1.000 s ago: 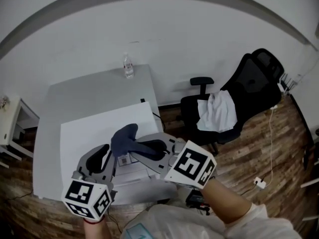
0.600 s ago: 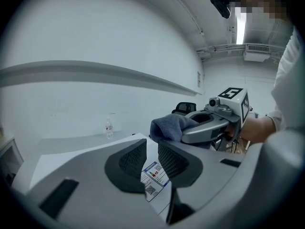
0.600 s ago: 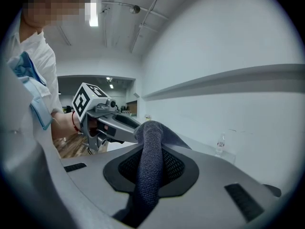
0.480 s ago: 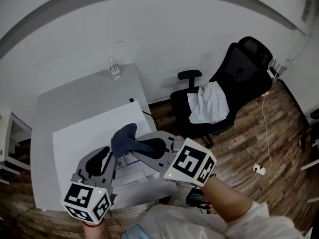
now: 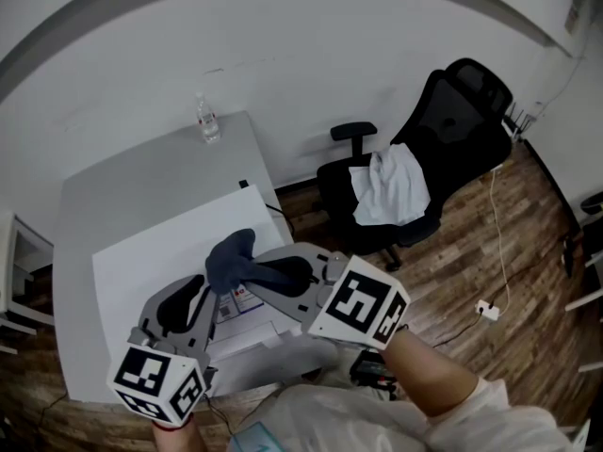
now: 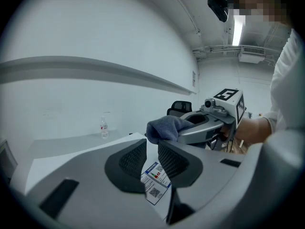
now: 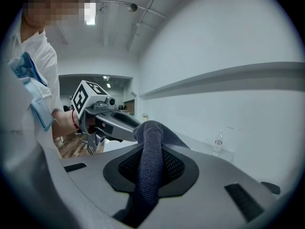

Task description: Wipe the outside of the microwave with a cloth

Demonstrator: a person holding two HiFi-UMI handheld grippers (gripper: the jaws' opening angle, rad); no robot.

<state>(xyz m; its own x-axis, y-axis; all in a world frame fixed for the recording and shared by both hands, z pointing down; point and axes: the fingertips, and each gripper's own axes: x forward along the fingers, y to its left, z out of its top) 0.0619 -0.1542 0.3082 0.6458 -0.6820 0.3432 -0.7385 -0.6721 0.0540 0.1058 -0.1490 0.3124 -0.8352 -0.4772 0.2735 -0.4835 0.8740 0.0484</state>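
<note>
The right gripper [image 5: 247, 273] is pinching a dark, coarse-knit cloth [image 5: 229, 255] between its jaws. The fabric is bulging in a rounded wad past the tips, just below the centre of the head view, over the smooth white microwave [image 5: 155, 252]. At lower left, the left gripper [image 5: 201, 295] is keeping its ribbed black pads narrowly apart, with nothing gripped, above a printed label [image 6: 156, 181]. The microwave is sitting on a matte grey table [image 5: 132, 177].

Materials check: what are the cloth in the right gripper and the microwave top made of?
Cloth: dark blue-grey knit or microfibre with a matte finish. A fine woven texture shows and it folds limply.
Microwave: smooth white top with little gloss, likely painted metal, though plastic can't be ruled out.
</note>
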